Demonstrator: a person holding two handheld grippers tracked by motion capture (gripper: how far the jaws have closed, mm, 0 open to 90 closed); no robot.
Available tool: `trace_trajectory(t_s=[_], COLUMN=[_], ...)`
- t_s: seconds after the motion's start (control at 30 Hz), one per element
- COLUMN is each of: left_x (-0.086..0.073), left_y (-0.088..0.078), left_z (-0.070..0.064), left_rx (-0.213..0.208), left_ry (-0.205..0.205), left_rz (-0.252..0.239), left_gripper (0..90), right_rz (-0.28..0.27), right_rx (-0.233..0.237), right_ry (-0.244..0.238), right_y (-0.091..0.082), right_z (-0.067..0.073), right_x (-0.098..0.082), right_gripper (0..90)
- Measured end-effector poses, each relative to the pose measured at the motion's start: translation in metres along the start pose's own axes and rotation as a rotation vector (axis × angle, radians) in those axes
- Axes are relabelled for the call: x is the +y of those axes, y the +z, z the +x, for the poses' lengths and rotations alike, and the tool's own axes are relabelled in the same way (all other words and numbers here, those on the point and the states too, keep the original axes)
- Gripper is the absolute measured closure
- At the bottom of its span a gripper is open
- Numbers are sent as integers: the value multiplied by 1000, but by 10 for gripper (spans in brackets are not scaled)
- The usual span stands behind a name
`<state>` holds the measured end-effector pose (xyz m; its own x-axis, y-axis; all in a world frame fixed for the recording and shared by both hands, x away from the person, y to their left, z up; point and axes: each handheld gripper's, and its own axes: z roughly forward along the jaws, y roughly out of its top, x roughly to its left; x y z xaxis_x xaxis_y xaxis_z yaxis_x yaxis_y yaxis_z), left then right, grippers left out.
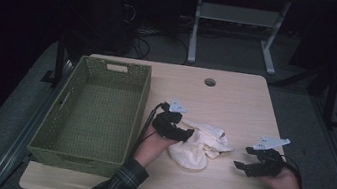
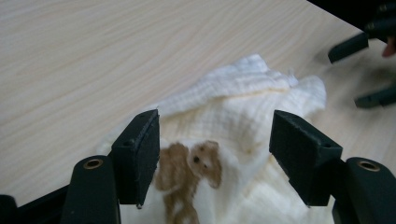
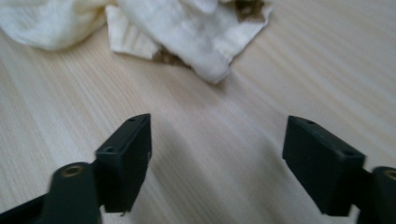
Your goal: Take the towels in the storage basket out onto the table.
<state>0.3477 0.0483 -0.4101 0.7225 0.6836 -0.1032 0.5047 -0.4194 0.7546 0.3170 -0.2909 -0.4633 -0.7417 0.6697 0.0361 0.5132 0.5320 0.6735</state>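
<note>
**One crumpled cloth, both claws spread**

We note a cream cloth (image 1: 202, 145) lying bunched on the bench (image 1: 235, 104), near its front middle, to the right of the green basket (image 1: 98, 114). It shows a brown animal print in the left gripper view. The weave looks thin and gauzy, so we judge it very light, limp and not fragile; it should drape and trail when lifted, not hold a shape.

Left claw (image 2: 215, 154): jaws spread, standing either side of the printed fold, just above or on the cloth; nothing pinched yet. Right claw (image 3: 217, 154): jaws spread over bare bench, the cloth's nearest corner ahead of it and apart from it.

Grip judgement: we would pinch a raised fold or a doubled edge, where layers give the pads something to bite. A single flat layer may slip out. Taking one corner per claw should let the cloth hang open without dragging.
</note>
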Motion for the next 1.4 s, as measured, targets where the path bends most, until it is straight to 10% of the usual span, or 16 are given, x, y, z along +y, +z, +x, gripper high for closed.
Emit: trace_trajectory(t_s=[0.33,1.0,1.4], left_x=[-26,-45,-47], left_y=[-4,6,13], left_z=[-16,-28,-34], left_rx=[-46,-104,-116], left_ry=[34,68,82], left_rz=[14,45,56], left_gripper=[288,197,198], right_rz=[-120,-96,-101], right_rx=[47,205,154], right_ry=[-33,-72,-75], right_y=[-7,43,42], right_z=[-7,-1,-9], right_x=[34,80,92], right_gripper=[541,649,850])
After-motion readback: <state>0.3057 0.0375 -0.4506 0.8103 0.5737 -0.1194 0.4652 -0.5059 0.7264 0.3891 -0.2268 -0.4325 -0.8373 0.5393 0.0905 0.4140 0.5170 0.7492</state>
